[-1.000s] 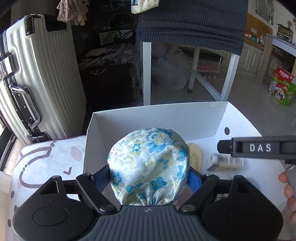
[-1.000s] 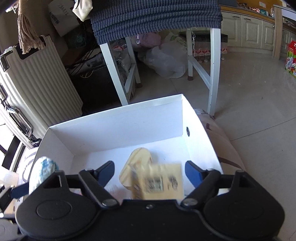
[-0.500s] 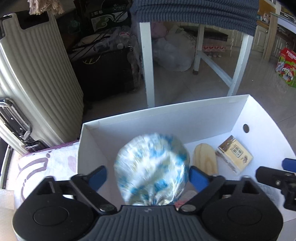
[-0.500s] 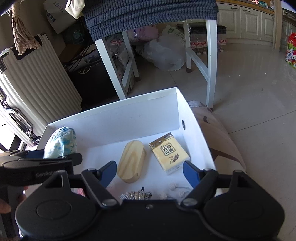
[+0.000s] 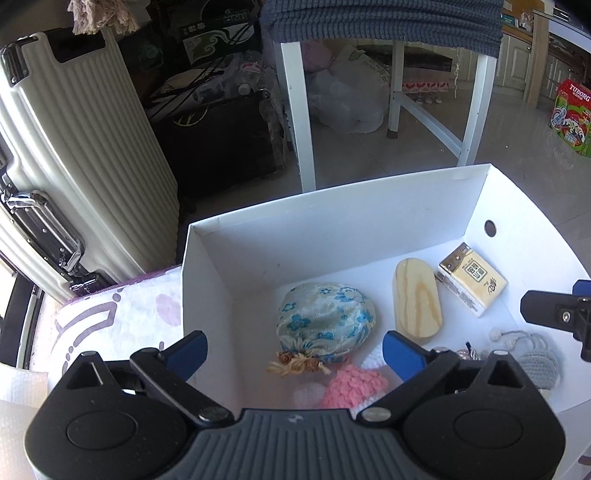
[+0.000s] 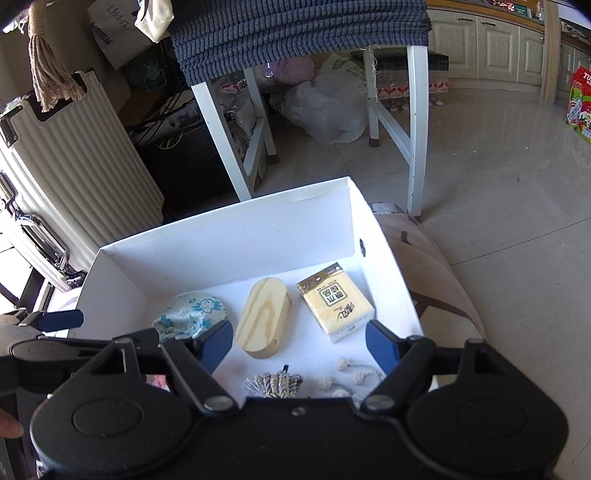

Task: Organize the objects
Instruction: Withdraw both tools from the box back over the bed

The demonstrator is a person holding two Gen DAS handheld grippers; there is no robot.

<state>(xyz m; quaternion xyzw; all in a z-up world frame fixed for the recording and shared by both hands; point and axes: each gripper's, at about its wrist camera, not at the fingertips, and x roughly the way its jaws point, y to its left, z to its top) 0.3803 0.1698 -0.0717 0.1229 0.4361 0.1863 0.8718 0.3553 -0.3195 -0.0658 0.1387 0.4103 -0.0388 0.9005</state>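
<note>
A white cardboard box [image 5: 332,225] [image 6: 229,236] holds a blue floral fabric pouch [image 5: 327,319] [image 6: 192,314], an oval wooden block [image 5: 417,299] [image 6: 263,317] and a yellow tissue pack [image 5: 471,278] [image 6: 334,301]. A pink knitted piece [image 5: 354,386], a grey knitted piece [image 5: 539,363] and a braided cord bundle [image 6: 273,382] lie near the front. My left gripper [image 5: 295,350] is open and empty just above the pouch. My right gripper [image 6: 299,341] is open and empty above the block and tissue pack.
A cream ribbed suitcase [image 5: 74,166] stands at the left. A white-legged table with a blue knit cover [image 5: 384,22] stands behind the box, with plastic bags [image 6: 325,107] under it. The box rests on a patterned cushion [image 5: 110,321]. A red and green carton [image 5: 572,110] sits on the tiled floor at the right.
My left gripper opened and let the floral pouch drop into the box, then pulled back. My right gripper released the tissue pack into the box and also drew back.
</note>
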